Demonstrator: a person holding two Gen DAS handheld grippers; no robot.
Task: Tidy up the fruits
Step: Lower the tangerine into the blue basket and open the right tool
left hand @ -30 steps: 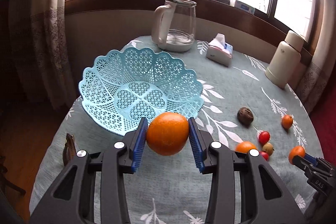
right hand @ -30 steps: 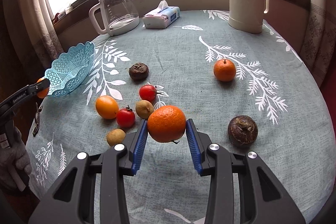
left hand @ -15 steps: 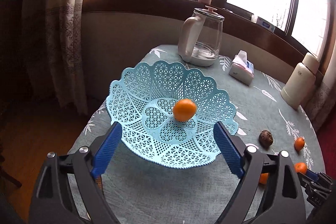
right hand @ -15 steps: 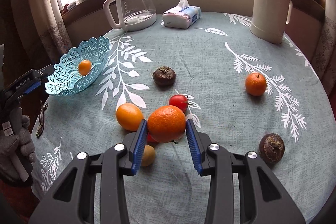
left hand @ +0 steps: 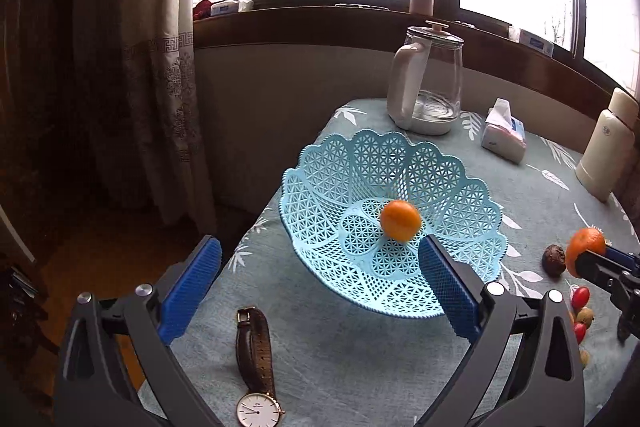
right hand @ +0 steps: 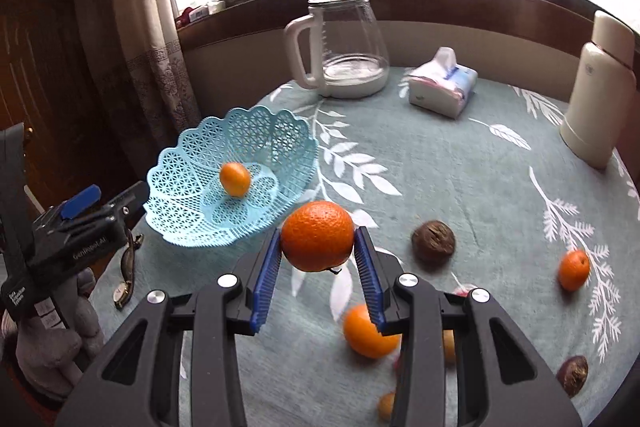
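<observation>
Round table (right hand: 460,187) under a leaf-print cloth, backed up against the window. Kettle (right hand: 344,43), tissue pack (right hand: 442,87) and flask (right hand: 596,95) along the far edge. Blue lattice basket (right hand: 264,135) right at the left edge, 1 small orange (right hand: 235,179) sitting in its middle already. Left gripper (left hand: 316,287) spread wide and holding nothing, parked over the near-left edge just short of the basket, a wristwatch (left hand: 256,359) lying on the cloth below it. Right gripper (right hand: 318,267) clamped on a big orange (right hand: 318,235), carried above the cloth. Key bit: basket lies ahead and to the left of that orange, close by. Probably just a short swing over the rim, then let go. Loose oranges, 2 dark brown fruits and small red ones scattered mid-table and toward the near-right edge.
</observation>
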